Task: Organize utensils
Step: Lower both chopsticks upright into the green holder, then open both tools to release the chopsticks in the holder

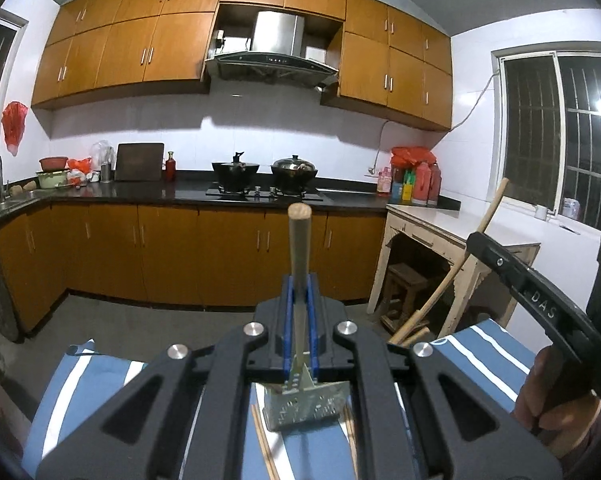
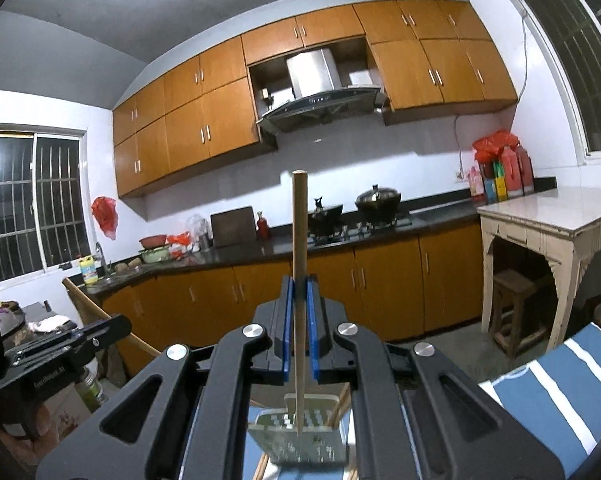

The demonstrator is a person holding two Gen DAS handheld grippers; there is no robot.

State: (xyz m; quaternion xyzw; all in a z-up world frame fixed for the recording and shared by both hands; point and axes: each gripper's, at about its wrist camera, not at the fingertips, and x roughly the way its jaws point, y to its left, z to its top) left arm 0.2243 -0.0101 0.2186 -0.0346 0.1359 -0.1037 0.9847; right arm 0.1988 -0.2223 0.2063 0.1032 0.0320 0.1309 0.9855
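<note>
My left gripper (image 1: 299,282) is shut on a wood-handled utensil (image 1: 299,236) that stands upright between the blue pads. Its lower end runs down toward a perforated metal holder (image 1: 306,406) on the striped cloth (image 1: 84,384); whether they touch I cannot tell. In the right wrist view my right gripper (image 2: 299,282) is shut on a thin wooden chopstick (image 2: 299,224), also upright, above the same holder (image 2: 300,438). The right gripper (image 1: 476,238) shows at the left view's right edge with its chopstick (image 1: 490,212). The left gripper (image 2: 120,324) shows low on the left.
Loose chopsticks (image 1: 262,444) lie on the cloth beside the holder. Ahead are a kitchen counter with two pots on a stove (image 1: 264,192), a sink (image 1: 4,204) at left, and a white table (image 1: 460,224) with a stool (image 1: 406,280) under it at right.
</note>
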